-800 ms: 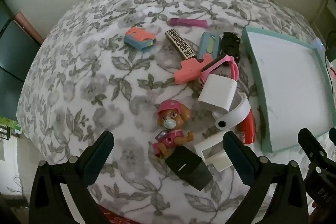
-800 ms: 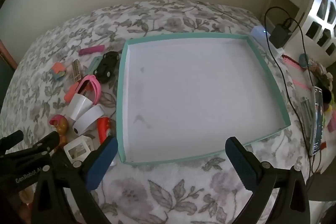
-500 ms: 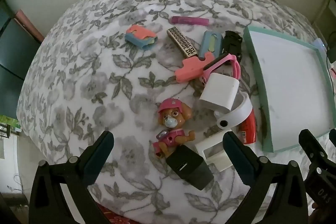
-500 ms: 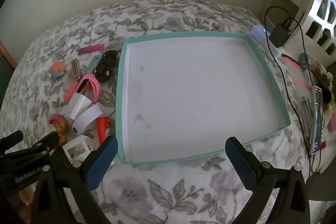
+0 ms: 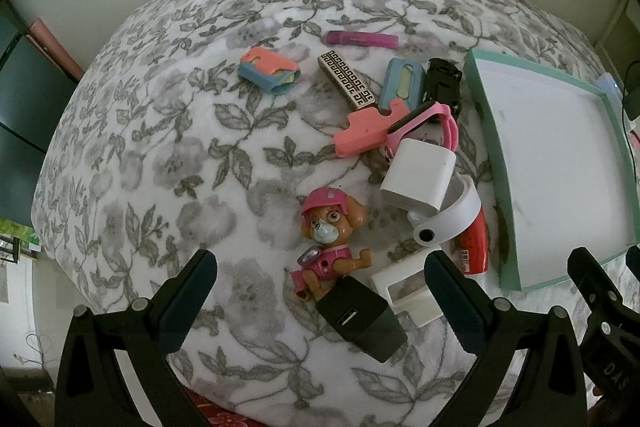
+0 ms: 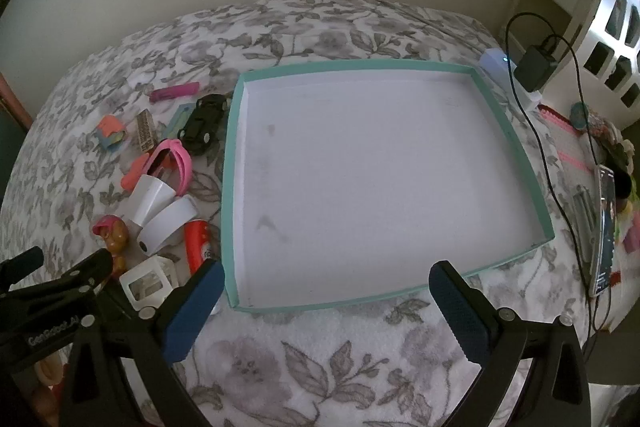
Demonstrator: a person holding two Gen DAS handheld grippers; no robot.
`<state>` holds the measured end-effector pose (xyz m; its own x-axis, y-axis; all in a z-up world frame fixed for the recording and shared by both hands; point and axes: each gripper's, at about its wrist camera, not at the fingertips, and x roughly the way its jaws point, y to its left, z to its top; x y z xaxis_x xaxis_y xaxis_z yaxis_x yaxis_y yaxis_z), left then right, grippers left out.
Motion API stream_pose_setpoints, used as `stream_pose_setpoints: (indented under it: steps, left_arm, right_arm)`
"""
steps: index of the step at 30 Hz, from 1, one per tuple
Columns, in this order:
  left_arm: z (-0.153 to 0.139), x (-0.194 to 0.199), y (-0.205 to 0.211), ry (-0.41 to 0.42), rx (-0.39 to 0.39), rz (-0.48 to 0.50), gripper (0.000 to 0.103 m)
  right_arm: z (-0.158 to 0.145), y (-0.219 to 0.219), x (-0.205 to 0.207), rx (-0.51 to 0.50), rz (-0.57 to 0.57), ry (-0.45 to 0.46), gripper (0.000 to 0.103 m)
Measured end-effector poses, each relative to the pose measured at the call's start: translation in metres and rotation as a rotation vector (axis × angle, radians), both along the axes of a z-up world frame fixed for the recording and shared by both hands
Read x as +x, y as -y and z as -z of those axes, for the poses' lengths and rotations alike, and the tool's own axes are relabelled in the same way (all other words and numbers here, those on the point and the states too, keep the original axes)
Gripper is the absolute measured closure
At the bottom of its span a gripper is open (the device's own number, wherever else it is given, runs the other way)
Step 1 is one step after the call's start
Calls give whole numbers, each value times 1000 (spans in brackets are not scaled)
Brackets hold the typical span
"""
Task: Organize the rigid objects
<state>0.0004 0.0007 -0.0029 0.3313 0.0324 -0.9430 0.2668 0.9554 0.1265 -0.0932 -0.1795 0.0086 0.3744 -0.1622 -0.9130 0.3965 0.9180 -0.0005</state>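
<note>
Right wrist view first: the flowered bed (image 6: 320,367) fills both views, and on it lies the shallow teal-rimmed tray (image 6: 230,187), white inside and holding nothing, its near edge just beyond the right tongs (image 6: 326,311), whose blue pads stand wide apart, released, over bare blanket. In the left wrist view the same tray (image 5: 486,131) sits at the right, and the left tongs (image 5: 320,297) are likewise spread, grasping nothing, with the black charger block (image 5: 362,319) lying between the fingers, its long axis running from near right to far left. Beside it on the right is a white square frame (image 5: 404,293). Just beyond lies the pink dog toy (image 5: 328,231), on its back, head toward the far side and feet toward the tongs. Right of it a white cube charger (image 5: 418,177) leans on a white curved band (image 5: 450,219), with a red tube (image 5: 474,247) next to the tray rim, pointing near to far. Farther off: pink glasses (image 5: 424,119), a salmon flat piece (image 5: 366,131), a black toy car (image 5: 442,85), a blue case (image 5: 402,85), a patterned bar (image 5: 348,83) lying diagonally, a salmon-and-blue holder (image 5: 270,73), and a purple stick (image 5: 362,39) lying left to right. Against the earlier frames, nothing on the bed has shifted; both tongs hang much as before.
</note>
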Motion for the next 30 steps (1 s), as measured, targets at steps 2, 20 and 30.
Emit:
stream_pose_setpoints:
  steps: [2,20,30]
  left_arm:
    - [0,0,0,0,1,0,0]
    - [0,0,0,-1,1,-1,0]
    - [0,0,0,-2,2,0,0]
  right_arm:
    - [-1,0,0,5,-1,4,0]
    - [-5,-1,1,-3,-5,21,0]
    - [-6,-2,1,-8,-9,19,0]
